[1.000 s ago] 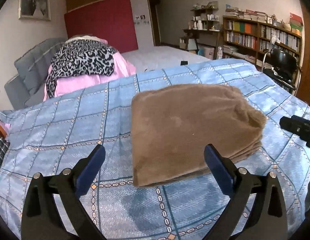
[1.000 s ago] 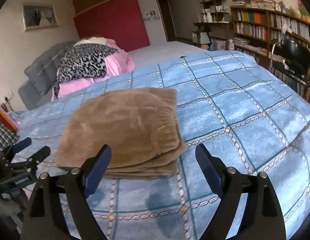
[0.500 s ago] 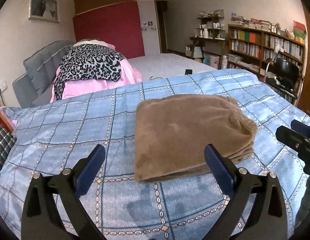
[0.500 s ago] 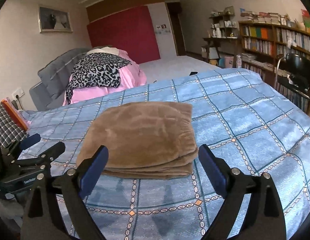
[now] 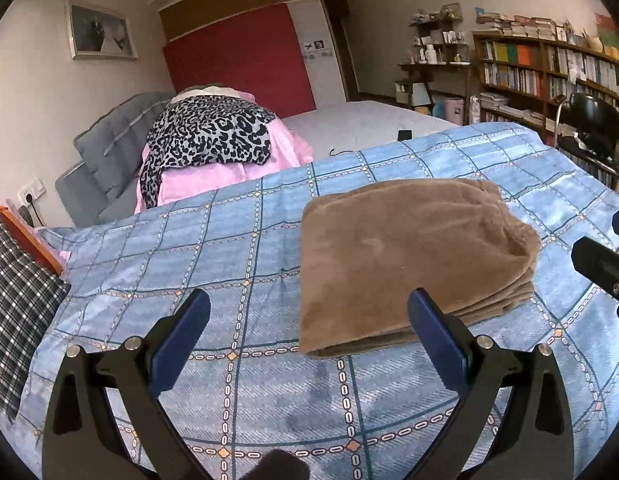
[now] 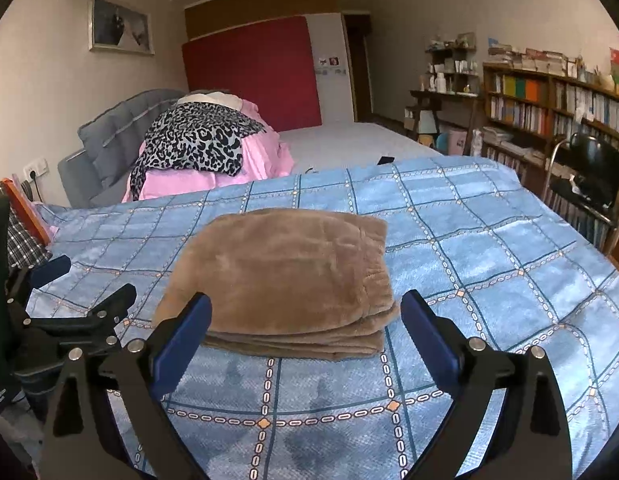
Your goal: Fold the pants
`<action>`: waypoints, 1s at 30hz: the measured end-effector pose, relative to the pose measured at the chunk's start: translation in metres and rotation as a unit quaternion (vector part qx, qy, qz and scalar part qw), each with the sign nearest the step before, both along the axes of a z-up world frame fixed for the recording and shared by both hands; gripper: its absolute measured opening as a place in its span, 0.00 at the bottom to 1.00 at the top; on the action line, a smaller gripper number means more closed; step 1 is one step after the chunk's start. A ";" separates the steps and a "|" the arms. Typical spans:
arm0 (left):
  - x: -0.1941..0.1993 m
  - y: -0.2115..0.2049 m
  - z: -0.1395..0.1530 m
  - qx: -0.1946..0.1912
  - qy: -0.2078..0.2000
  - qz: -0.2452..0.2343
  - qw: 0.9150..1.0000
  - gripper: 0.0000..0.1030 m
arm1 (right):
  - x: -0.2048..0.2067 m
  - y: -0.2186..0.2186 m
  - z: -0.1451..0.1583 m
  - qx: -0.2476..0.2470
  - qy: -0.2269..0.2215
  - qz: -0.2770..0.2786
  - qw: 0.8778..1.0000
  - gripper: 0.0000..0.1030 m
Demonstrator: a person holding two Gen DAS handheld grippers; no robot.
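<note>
**Brown pants folded, both grippers drawn back**

Brown fleece pants (image 6: 285, 276) lie folded in a layered stack on the blue checked quilt (image 6: 489, 248). Compared with a second ago, I see more of the room and the stack sits farther off. My right gripper (image 6: 305, 332) has just been opening, nothing between its pads. My left gripper (image 5: 309, 332) stands wide too, empty, just short of the pants.
</note>
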State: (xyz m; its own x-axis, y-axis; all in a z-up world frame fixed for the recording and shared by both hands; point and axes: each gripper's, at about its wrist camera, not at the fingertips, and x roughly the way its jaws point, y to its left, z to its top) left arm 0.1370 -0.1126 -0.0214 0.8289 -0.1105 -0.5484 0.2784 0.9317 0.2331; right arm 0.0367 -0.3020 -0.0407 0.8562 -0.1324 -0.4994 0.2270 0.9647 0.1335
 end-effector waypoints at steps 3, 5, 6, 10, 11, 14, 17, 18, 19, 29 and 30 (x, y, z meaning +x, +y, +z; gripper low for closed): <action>0.001 0.002 0.003 -0.003 0.002 0.000 1.000 0.97 | 0.000 0.002 0.001 -0.006 -0.001 0.001 1.000 0.92; 0.001 0.002 0.004 -0.004 0.004 0.001 1.000 0.97 | 0.000 0.003 0.002 -0.006 -0.002 0.002 1.000 0.92; 0.002 0.002 0.004 -0.005 0.006 -0.001 1.000 0.97 | 0.000 0.004 0.002 -0.008 -0.003 0.002 1.000 0.92; 0.001 0.003 0.006 -0.011 0.010 -0.005 1.000 0.97 | 0.000 0.010 0.004 -0.026 -0.004 0.003 1.000 0.92; 0.000 0.003 0.006 -0.011 0.010 -0.006 1.000 0.97 | 0.001 0.012 0.004 -0.028 -0.003 0.005 1.000 0.92; -0.002 0.001 0.008 -0.013 0.009 -0.011 1.000 0.97 | 0.001 0.014 0.003 -0.029 0.000 0.006 1.000 0.92; -0.004 0.001 0.009 -0.015 0.008 -0.013 1.000 0.97 | 0.002 0.015 0.003 -0.030 0.001 0.007 1.000 0.92; -0.004 0.001 0.010 -0.016 0.009 -0.014 1.000 0.97 | 0.002 0.015 0.003 -0.030 0.001 0.007 1.000 0.92; -0.004 0.001 0.010 -0.016 0.010 -0.015 1.000 0.97 | 0.002 0.016 0.003 -0.029 0.002 0.007 1.000 0.92; -0.005 0.001 0.009 -0.022 0.015 -0.021 0.999 0.97 | 0.002 0.016 0.002 -0.029 0.003 0.007 1.000 0.92; -0.006 0.000 0.009 -0.021 0.014 -0.022 0.999 0.97 | 0.001 0.016 0.001 -0.029 0.004 0.007 1.000 0.92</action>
